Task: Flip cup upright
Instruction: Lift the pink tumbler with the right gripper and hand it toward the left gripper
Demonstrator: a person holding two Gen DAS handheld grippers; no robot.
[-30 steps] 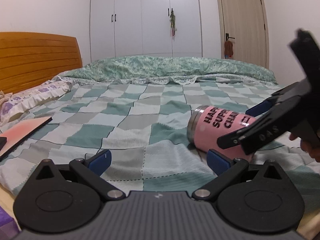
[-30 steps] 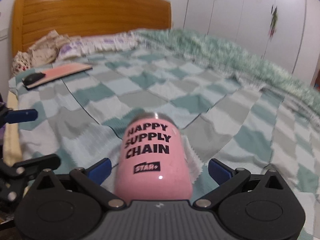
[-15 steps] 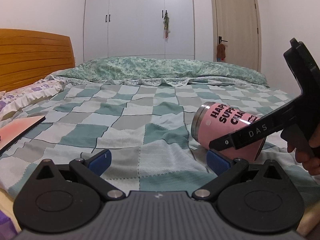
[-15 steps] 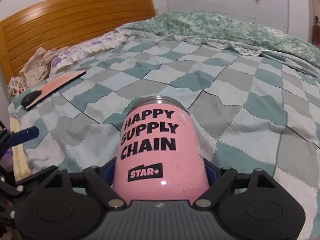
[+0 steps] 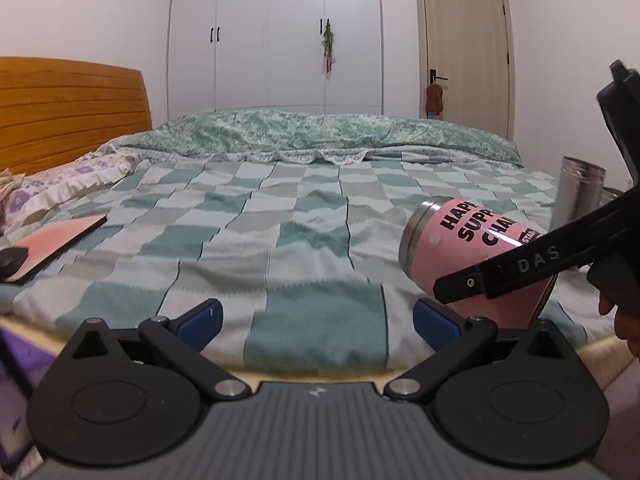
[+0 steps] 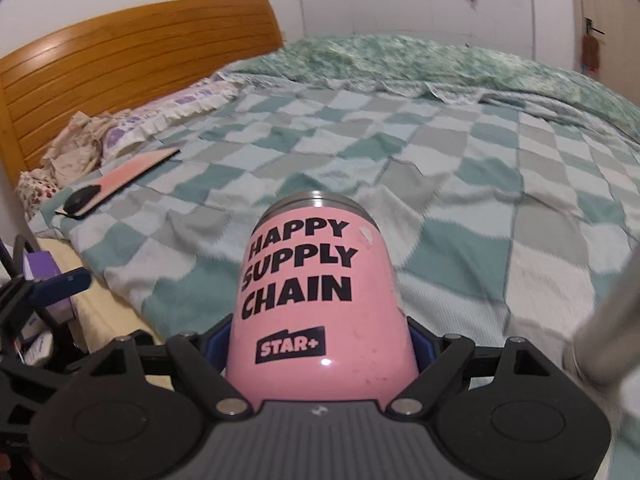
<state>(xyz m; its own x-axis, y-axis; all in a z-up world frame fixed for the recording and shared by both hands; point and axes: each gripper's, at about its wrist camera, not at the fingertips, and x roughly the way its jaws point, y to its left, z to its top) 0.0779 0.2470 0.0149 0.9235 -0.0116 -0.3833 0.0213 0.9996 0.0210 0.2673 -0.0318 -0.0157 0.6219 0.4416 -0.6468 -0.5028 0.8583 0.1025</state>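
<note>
The pink cup (image 6: pixel 316 300) with black "HAPPY SUPPLY CHAIN" lettering and a steel rim lies between the fingers of my right gripper (image 6: pixel 320 346), which is shut on its base end. The cup is lifted off the checked blanket, rim tilted up and away from me. In the left wrist view the cup (image 5: pixel 460 248) is at the right, held by the right gripper's black finger (image 5: pixel 520 264). My left gripper (image 5: pixel 316 316) is open and empty, low at the near edge of the bed, left of the cup.
A checked green blanket (image 5: pixel 280 220) covers the bed. A pink board with a black mouse (image 6: pixel 120 180) lies at the left edge near pillows. A steel flask (image 5: pixel 576 196) stands at the right. Wooden headboard (image 6: pixel 120 64) at the left.
My right gripper closed on the cup and lifted it off the blanket, tilting its rim upward. My left gripper drew back toward the bed's near edge.
</note>
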